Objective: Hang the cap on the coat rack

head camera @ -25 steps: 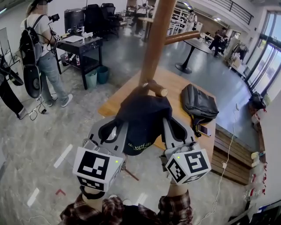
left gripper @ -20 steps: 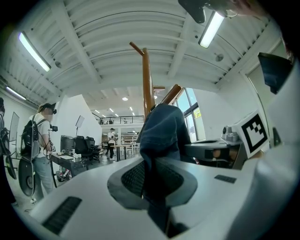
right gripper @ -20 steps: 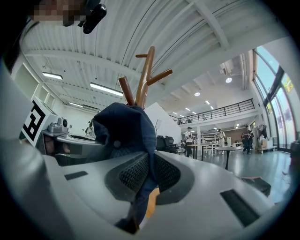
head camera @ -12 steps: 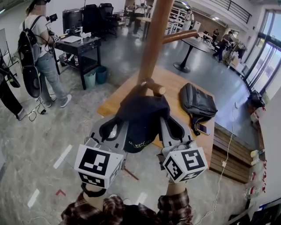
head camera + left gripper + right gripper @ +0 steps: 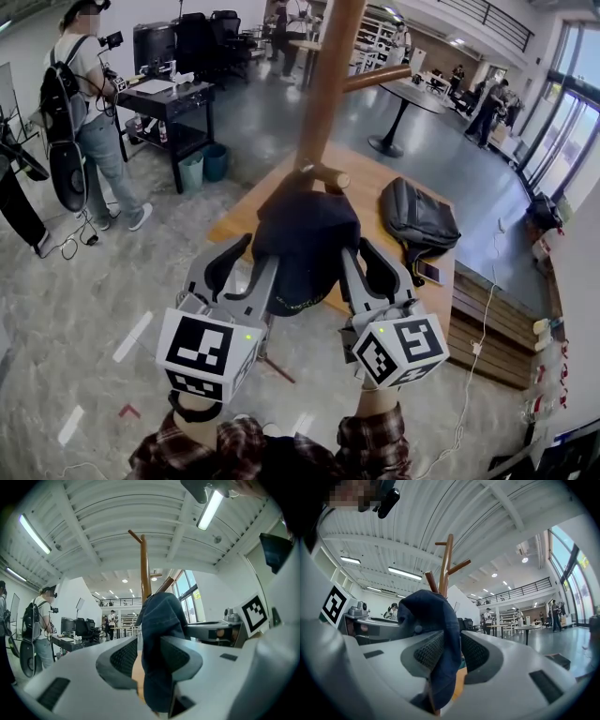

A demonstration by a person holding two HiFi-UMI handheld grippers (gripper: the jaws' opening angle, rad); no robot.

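Cap (image 5: 305, 239): a short line of yellow stitched lettering along its lower edge, too blurred and too small to read from here.
Square markers (image 5: 208, 349): black-and-white block patterns on the faces of two cubes; no letters or digits among them.
Window sign (image 5: 194, 594): a yellow patch on the glass, wording too small to make out.
Readable text overall: none, no brand or number either.

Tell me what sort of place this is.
Probably a large open workspace hall: black office chairs behind a black desk, a round black pedestal table, tall glass doors, and a railed upper gallery.
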